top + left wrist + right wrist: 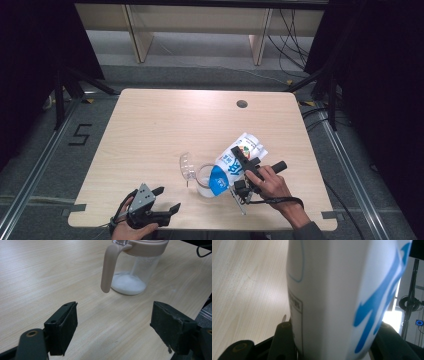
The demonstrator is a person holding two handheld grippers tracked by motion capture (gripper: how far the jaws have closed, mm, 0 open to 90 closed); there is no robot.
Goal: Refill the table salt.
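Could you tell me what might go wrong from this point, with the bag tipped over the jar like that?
1. The white and blue bag is tilted over the jar; if its mouth drifts off the opening, powder may spill onto the table.
2. The left claw is open and apart from the jar, so nothing steadies it; a nudge from the bag could tip it.
3. The right claw grips a soft bag, which might slip or buckle.

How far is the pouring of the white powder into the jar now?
Done: white powder already lies in the jar, lid open. In hand: right tongs hold the bag tilted over it. Left: finishing and closing the lid; left tongs wait open.
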